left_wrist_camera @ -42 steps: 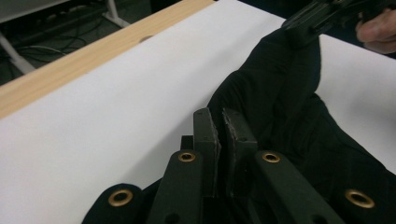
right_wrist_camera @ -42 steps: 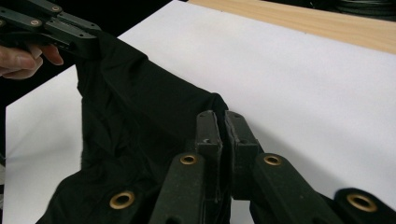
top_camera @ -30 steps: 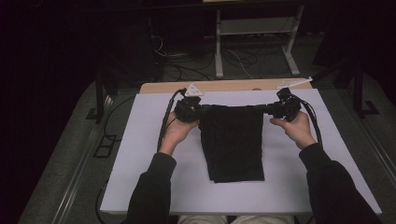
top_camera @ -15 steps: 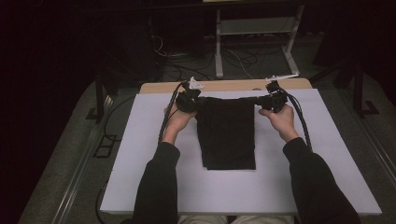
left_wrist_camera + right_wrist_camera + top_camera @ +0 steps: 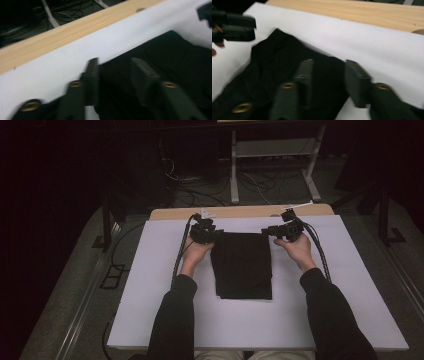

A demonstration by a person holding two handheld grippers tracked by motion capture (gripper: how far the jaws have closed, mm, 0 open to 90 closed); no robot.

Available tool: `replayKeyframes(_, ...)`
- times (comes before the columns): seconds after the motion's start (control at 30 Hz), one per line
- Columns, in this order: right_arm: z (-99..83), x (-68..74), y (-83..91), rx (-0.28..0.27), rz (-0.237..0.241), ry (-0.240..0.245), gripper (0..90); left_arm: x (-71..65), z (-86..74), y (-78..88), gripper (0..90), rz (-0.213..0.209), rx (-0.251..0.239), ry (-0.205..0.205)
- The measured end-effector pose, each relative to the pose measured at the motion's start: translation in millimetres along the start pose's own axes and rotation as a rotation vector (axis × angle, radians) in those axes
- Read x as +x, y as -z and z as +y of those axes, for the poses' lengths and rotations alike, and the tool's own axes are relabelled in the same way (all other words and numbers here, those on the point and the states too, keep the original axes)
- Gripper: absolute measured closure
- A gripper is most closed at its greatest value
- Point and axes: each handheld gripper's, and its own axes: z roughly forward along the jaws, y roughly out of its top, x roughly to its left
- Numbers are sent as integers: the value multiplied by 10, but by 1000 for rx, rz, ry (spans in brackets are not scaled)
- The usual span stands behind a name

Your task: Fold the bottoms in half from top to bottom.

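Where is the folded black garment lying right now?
High view: the black garment lies mid-table on the white sheet, between both tongs at its far corners.

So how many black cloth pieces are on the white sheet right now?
1: a folded black cloth lies mid-sheet on the white sheet, its far corners at the left gripper and right gripper. Folded layers may hide more.

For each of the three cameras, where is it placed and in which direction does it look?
High view: above the person's side, looking forward and down on the table; forearms, both hands, left gripper and right gripper show at the cloth.
Left gripper view: rides on the left gripper, looking along its open jaws over the cloth's corner.
Right gripper view: rides on the right gripper, jaws open over the other corner.
Both gripper views share the cloth, white table cover and wooden edge; each shows the other gripper.
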Motion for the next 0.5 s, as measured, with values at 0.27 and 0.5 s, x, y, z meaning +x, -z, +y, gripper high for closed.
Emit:
replayKeyframes(0.27, -114, -21, 126, -15, -14, 12, 176, 152, -239, 0, 126, -45, -14, 158)
replayKeyframes(0.5, -231, 27, 208, -8, 7, 49, 3, 135, -312, 85, 0, -117, -18, 175)
